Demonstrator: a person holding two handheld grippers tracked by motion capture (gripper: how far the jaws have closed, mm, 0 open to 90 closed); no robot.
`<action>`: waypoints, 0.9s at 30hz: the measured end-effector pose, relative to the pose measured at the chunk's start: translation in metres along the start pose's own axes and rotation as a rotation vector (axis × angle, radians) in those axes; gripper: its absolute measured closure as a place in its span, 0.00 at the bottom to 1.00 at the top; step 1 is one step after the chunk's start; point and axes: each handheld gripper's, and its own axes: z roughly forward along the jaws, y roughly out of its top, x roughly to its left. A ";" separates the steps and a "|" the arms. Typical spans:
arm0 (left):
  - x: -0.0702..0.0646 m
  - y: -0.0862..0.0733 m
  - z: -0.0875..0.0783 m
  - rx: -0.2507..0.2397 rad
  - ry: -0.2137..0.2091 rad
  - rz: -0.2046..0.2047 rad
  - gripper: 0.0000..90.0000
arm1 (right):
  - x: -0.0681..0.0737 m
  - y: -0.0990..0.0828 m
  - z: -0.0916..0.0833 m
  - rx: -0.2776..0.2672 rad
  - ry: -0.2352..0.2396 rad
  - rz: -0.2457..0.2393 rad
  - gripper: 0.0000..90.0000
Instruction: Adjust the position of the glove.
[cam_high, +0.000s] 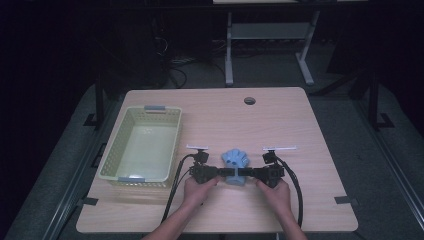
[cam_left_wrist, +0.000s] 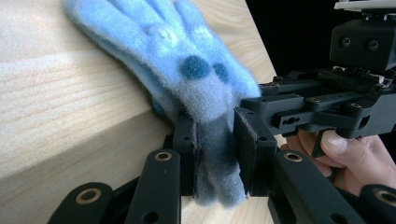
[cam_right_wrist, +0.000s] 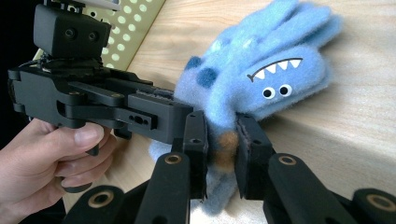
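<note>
Left tongs (cam_left_wrist: 215, 154) and right tongs (cam_right_wrist: 222, 156) seemingly clamped, tips meeting.

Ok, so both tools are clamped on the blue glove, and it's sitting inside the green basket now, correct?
Not quite. Both the left tool and the right tool are clamped on the glove, but it lies on the table, right of the basket, not in it. The high view shows this.

— What carries everything?
— A light wooden table (cam_high: 280, 125) with a round hole (cam_high: 249, 100) near its far edge.
— And on it?
— A pale green basket (cam_high: 116, 145) at left, a fuzzy blue glove (cam_high: 235, 159) near the front.
</note>
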 end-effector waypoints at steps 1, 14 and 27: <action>-0.001 0.000 -0.001 -0.003 -0.001 0.000 0.79 | 0.001 0.000 0.000 -0.004 -0.002 -0.006 0.85; -0.013 0.007 -0.011 -0.021 -0.026 0.030 0.79 | 0.015 0.008 -0.011 -0.029 0.009 -0.031 0.85; -0.022 0.011 -0.017 -0.028 -0.026 0.054 0.79 | 0.022 0.013 -0.015 -0.038 0.009 -0.054 0.85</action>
